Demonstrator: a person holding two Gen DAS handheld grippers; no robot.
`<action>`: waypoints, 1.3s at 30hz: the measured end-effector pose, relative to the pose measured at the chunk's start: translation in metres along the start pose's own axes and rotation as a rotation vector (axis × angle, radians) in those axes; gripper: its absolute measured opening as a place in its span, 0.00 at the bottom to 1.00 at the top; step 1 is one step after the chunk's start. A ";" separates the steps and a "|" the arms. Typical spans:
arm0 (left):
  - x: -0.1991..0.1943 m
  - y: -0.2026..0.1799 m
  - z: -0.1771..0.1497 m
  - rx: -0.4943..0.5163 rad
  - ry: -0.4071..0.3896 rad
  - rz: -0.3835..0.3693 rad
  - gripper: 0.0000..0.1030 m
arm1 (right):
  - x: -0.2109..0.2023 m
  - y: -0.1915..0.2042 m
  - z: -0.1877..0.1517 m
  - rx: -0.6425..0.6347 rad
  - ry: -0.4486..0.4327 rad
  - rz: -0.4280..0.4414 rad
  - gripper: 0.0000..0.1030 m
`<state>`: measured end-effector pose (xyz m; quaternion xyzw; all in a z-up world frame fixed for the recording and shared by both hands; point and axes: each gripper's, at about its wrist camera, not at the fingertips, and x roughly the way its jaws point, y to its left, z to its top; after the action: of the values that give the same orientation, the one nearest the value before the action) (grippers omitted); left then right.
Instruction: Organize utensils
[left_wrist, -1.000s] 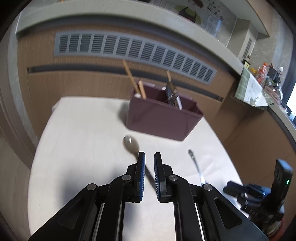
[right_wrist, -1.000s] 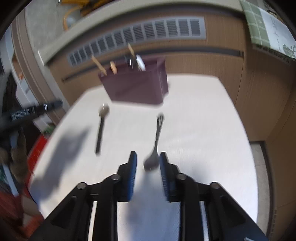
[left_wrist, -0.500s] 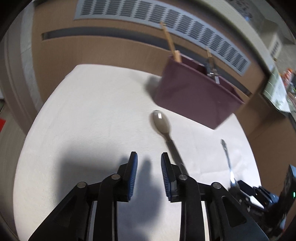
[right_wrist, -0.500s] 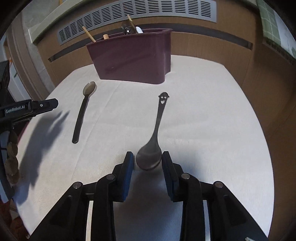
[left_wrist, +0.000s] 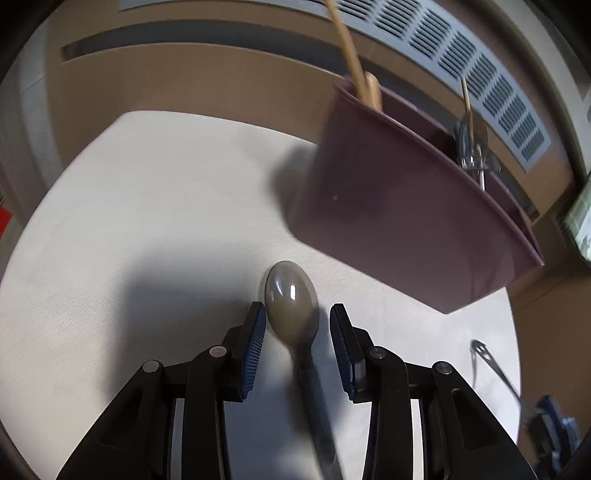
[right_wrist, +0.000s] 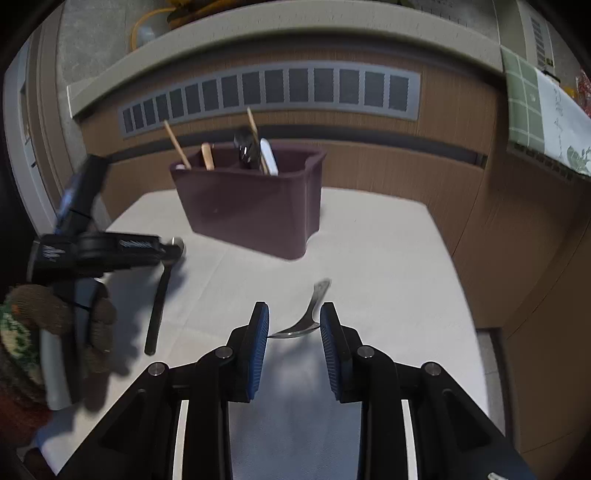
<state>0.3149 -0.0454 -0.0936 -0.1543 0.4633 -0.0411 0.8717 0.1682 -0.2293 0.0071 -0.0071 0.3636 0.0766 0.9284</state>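
A grey-bowled spoon with a dark handle (left_wrist: 293, 310) lies on the white table (left_wrist: 147, 229); its bowl sits between the open fingers of my left gripper (left_wrist: 297, 321). It also shows in the right wrist view (right_wrist: 159, 295), under the left gripper (right_wrist: 110, 249). A metal spoon (right_wrist: 308, 317) lies with its bowl between the open fingers of my right gripper (right_wrist: 293, 325); its handle end shows in the left wrist view (left_wrist: 484, 356). A maroon utensil holder (left_wrist: 406, 221) stands behind, with chopsticks (left_wrist: 354, 62) and cutlery in it. The holder (right_wrist: 255, 206) is also in the right wrist view.
A wood-panelled wall with a grey vent grille (right_wrist: 273, 92) runs behind the table. A green checked cloth (right_wrist: 535, 107) hangs at the right. The table's right edge (right_wrist: 458, 280) drops to the floor.
My left gripper has opened and moved forward around the grey spoon's bowl. My right gripper has dropped lower and stays around the metal spoon's bowl.
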 end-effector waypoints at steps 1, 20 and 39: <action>0.003 -0.009 0.001 0.043 -0.003 -0.004 0.37 | -0.003 -0.001 0.003 -0.001 -0.012 -0.003 0.25; -0.013 -0.037 -0.017 0.264 -0.051 -0.026 0.32 | -0.025 0.004 0.036 -0.015 -0.126 -0.002 0.08; -0.121 0.008 -0.053 0.239 -0.158 -0.213 0.32 | -0.035 -0.036 -0.063 0.040 0.147 0.166 0.24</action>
<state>0.2023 -0.0243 -0.0281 -0.1004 0.3663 -0.1761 0.9082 0.1061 -0.2735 -0.0168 0.0358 0.4314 0.1451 0.8897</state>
